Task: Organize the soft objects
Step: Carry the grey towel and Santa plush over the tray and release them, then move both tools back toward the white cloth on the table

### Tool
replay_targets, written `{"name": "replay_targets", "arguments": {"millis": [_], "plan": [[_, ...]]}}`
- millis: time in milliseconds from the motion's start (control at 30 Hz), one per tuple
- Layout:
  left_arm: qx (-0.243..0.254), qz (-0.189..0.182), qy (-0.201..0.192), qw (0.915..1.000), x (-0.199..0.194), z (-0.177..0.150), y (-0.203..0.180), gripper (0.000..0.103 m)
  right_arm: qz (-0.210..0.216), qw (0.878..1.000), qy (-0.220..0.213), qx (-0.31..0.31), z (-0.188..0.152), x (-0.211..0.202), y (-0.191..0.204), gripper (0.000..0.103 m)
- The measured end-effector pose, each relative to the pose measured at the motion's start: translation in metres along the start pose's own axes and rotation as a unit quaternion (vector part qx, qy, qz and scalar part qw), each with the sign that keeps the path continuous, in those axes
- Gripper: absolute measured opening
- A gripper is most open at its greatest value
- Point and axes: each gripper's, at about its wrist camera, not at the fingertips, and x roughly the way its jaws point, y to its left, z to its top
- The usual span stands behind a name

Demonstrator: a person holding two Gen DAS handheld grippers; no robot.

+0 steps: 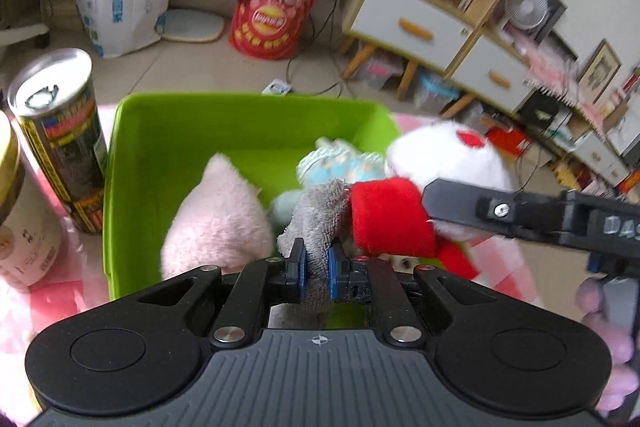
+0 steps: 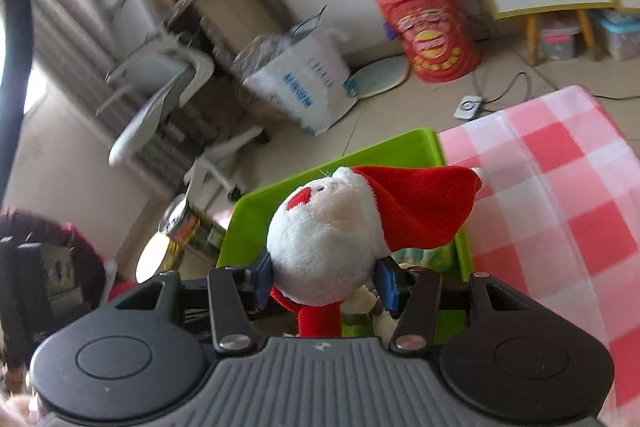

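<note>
A green plastic bin (image 1: 168,131) sits on the pink checked tablecloth. Inside it lie a pink plush (image 1: 216,215) and a light blue soft toy (image 1: 340,163). My left gripper (image 1: 316,269) is shut on a grey fuzzy cloth (image 1: 316,215) above the bin's near edge. My right gripper (image 2: 326,283) is shut on a white Santa plush with a red hat (image 2: 332,243), held over the bin (image 2: 256,219). The same plush (image 1: 444,155) and the right gripper's black finger (image 1: 520,211) show at the right in the left wrist view.
A tall can (image 1: 60,135) and a white canister (image 1: 20,227) stand left of the bin. The pink checked tablecloth (image 2: 560,207) stretches right. On the floor beyond are a red bucket (image 1: 272,15), a white bag (image 1: 120,3), a shelf unit (image 1: 432,7) and an office chair (image 2: 160,95).
</note>
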Motion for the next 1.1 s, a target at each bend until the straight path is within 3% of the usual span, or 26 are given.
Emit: {"name": "replay_targets", "arguments": {"millis": [67, 233, 467, 800, 900, 967, 1100], "plan": [[-0.003, 0.018, -0.001, 0.9998, 0.004, -0.001, 0.006, 0.006, 0.010, 1.000, 0.016, -0.016, 0.000, 0.010, 0.002, 0.034], [-0.036, 0.023, -0.006, 0.9991, 0.005, -0.001, 0.027, 0.006, 0.017, 0.996, 0.066, -0.052, -0.005, 0.036, 0.009, 0.034], [-0.053, 0.045, -0.013, 0.9974, 0.006, 0.010, 0.039, 0.006, -0.015, 0.990, 0.126, -0.064, -0.007, 0.064, 0.003, 0.034], [-0.034, 0.038, -0.006, 0.9987, 0.010, 0.008, 0.027, 0.010, -0.029, 0.989, 0.128, -0.067, -0.012, 0.061, 0.006, 0.038], [-0.027, 0.028, -0.007, 0.9992, 0.006, 0.008, 0.024, 0.023, -0.028, 0.990, 0.122, -0.062, -0.011, 0.056, 0.008, 0.043], [-0.025, 0.020, -0.009, 0.9994, 0.000, 0.010, 0.021, 0.044, -0.024, 0.991, 0.123, -0.048, -0.009, 0.053, 0.007, 0.050], [-0.023, 0.015, -0.030, 0.9992, -0.018, 0.011, 0.017, 0.063, -0.026, 0.994, 0.104, -0.038, -0.002, 0.036, 0.011, 0.056]]}}
